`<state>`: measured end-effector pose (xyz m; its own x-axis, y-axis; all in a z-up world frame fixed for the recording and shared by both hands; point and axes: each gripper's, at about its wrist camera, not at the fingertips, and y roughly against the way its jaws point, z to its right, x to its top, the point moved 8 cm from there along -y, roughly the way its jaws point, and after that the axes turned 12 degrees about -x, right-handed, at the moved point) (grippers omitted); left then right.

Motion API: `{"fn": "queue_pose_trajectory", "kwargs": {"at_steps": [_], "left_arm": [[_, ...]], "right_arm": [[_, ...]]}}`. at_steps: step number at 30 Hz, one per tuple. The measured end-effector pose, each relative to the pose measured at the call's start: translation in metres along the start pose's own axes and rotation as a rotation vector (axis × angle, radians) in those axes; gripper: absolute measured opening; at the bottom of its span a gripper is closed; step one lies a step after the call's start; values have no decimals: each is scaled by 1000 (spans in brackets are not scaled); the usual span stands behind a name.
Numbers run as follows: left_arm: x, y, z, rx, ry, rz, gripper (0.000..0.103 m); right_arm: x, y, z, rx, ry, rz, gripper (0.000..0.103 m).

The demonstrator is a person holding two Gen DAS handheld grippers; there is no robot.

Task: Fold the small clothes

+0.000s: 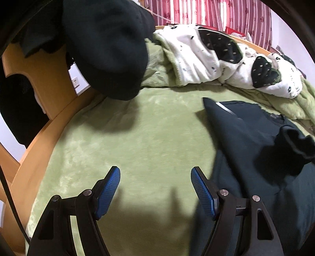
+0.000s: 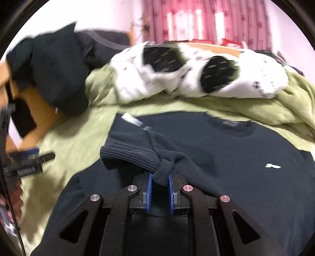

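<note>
A dark navy sweatshirt [image 2: 246, 157] lies spread on the green bed cover [image 2: 69, 137], collar away from me, small white logo on the chest. My right gripper [image 2: 159, 175] is shut on its ribbed sleeve cuff [image 2: 128, 155] and holds the sleeve folded over the body. In the left wrist view the sweatshirt [image 1: 246, 141] lies at the right with the lifted cuff [image 1: 295, 143] above it. My left gripper [image 1: 155, 175] is open and empty above the bare cover [image 1: 137, 137], left of the sweatshirt. It also shows blurred at the left edge of the right wrist view [image 2: 27, 161].
A white quilt with black patches [image 1: 226, 59] is bunched at the back of the bed. Dark clothes [image 1: 108, 49] hang over the wooden bed frame [image 1: 49, 82] at the left. Red striped curtains [image 1: 206, 13] hang behind.
</note>
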<state>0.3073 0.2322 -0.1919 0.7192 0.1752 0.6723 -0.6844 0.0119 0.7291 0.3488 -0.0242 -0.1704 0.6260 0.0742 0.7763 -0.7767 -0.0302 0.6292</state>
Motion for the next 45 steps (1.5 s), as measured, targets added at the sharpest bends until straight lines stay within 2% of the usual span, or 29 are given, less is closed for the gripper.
{"fn": "queue_pose_trajectory", "kwargs": {"at_steps": [6,10,16,23,25,26,28,31,35,39,45], "left_arm": [[2,7,39,24,-87,30,73],[0,4,58,23,-124,24,72],[-9,-4,66,17,-137,-3,73],[-14,-7,63,4,-116,-17,72],[-14,-6,65,-1,-118,-14,73],[-14,-5,65,-1,-121,-13,73],[-14,-5,68,2,-133,-9,72],[-15,-6,71,0,-141,-12,72],[-15,-9,74,3,-146,-17,72],[-15,-9,77,0,-152,-12,72],[-16,-12,78,-6,-154,-2,72]], "right_arm": [[17,28,99,-113,-115,50,13],[3,32,154,-168,-180,28,13],[-28,24,201,-190,-276,-24,13],[-58,18,219,-180,-323,-88,14],[-65,15,220,-175,-308,-122,22],[-68,14,222,-195,-292,-142,31],[-73,18,229,-243,-262,-144,40],[-73,27,241,-287,-215,-140,42],[-73,37,259,-305,-196,-141,51],[-76,27,273,-330,-195,-161,53],[-89,-4,285,-324,-228,-224,53]]}}
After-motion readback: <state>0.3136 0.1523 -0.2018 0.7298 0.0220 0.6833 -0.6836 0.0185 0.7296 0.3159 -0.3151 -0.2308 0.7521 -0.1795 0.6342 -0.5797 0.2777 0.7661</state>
